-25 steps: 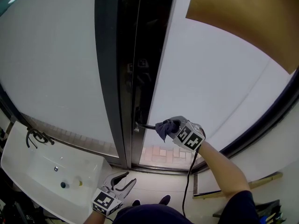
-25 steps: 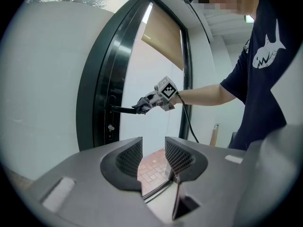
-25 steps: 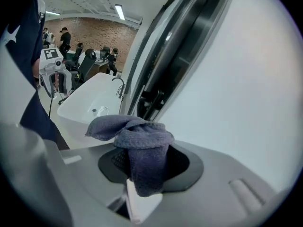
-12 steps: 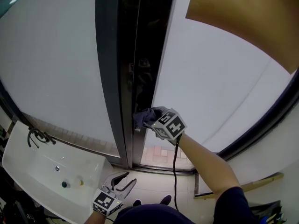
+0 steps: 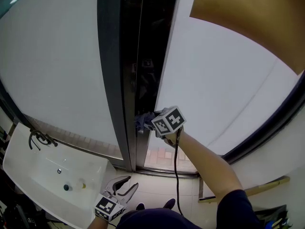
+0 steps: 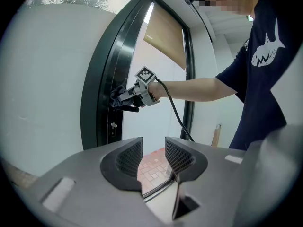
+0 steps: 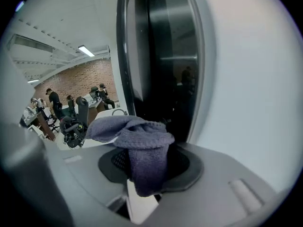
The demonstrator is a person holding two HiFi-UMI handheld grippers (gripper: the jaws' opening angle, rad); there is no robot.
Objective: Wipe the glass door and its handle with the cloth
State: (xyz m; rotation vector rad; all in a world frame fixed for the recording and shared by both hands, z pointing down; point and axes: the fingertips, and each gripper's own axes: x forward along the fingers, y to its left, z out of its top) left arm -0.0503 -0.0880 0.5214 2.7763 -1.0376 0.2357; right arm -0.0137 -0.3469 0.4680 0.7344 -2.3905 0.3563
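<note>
My right gripper (image 5: 153, 120) is shut on a grey-blue cloth (image 5: 142, 119) and holds it against the dark door frame (image 5: 127, 80), where the handle meets it. The cloth hides the handle in the head view. In the left gripper view the black handle (image 6: 129, 109) shows just under the cloth (image 6: 116, 96) and the right gripper (image 6: 129, 94). In the right gripper view the cloth (image 7: 139, 143) drapes over my right gripper (image 7: 144, 167), close to the frame's edge (image 7: 161, 56). The glass pane (image 5: 214, 85) lies to the right. My left gripper (image 5: 122, 187) hangs low, open and empty.
A white sink (image 5: 45, 178) with a dark tap (image 5: 38, 139) stands at the lower left. A brown blind (image 5: 252, 18) covers the upper right of the glass. The right arm's cable (image 5: 175, 156) hangs down. Brick paving (image 6: 156, 171) shows beyond the glass.
My right gripper has slid left with the cloth, from the handle's free end to its base at the door frame. The left gripper has stayed put.
</note>
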